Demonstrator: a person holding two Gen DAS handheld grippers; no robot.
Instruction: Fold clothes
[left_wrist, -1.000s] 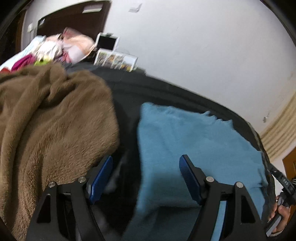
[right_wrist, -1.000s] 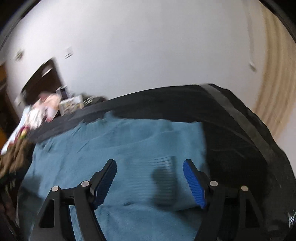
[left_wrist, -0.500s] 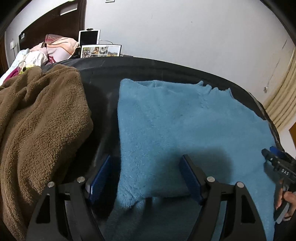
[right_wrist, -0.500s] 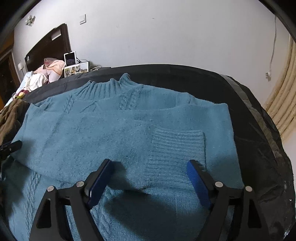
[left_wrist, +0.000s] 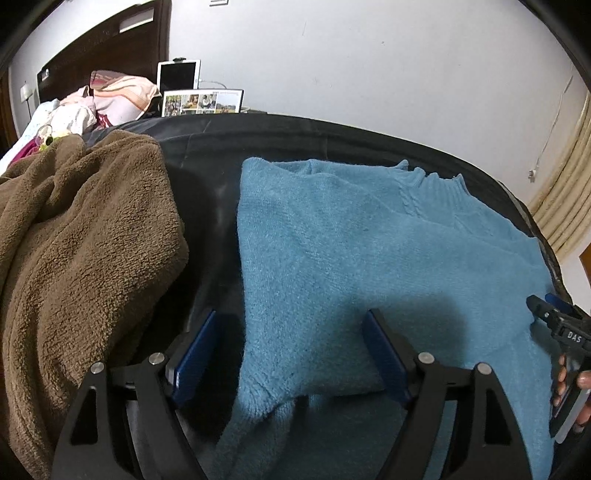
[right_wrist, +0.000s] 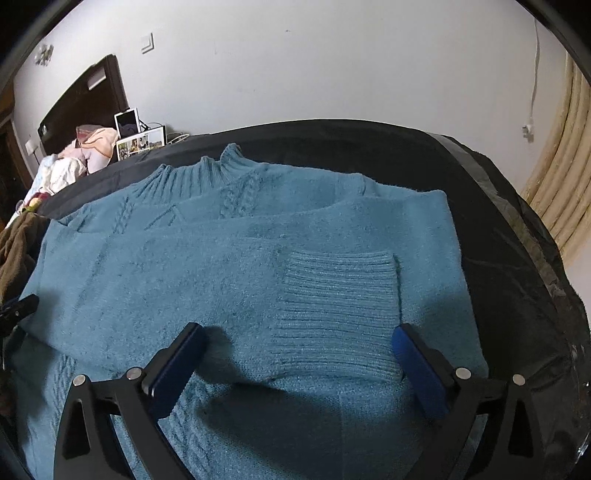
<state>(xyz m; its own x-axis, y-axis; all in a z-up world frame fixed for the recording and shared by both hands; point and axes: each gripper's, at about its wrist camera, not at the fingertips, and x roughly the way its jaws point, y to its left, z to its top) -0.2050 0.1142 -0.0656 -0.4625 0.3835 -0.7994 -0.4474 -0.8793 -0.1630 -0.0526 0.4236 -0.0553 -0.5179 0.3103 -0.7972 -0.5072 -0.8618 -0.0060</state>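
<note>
1. Here, the blue sweater (right_wrist: 236, 266) is laid flat on the black cover (right_wrist: 491, 236), collar toward the wall, with both sleeves folded in across the body; the ribbed cuff (right_wrist: 340, 306) of one sleeve lies on top, near the sweater's right edge.
2. The right gripper (right_wrist: 295, 369) is held just over that cuff. Its jaws have just been opening and stand wide apart, the cuff lying between them but not pressed.
3. The left gripper (left_wrist: 288, 365) is held over the sweater's left edge, jaws apart, the folded edge between them and nothing clamped.
4. The sleeve fold is judged finished; the step in hand is the release.
5. Next, a grip on the hem at both lower corners is called for, so that the lower half can be carried toward the collar.
6. Left of the sweater, a brown fleece (left_wrist: 81, 240) is heaped, apart from it.
</note>
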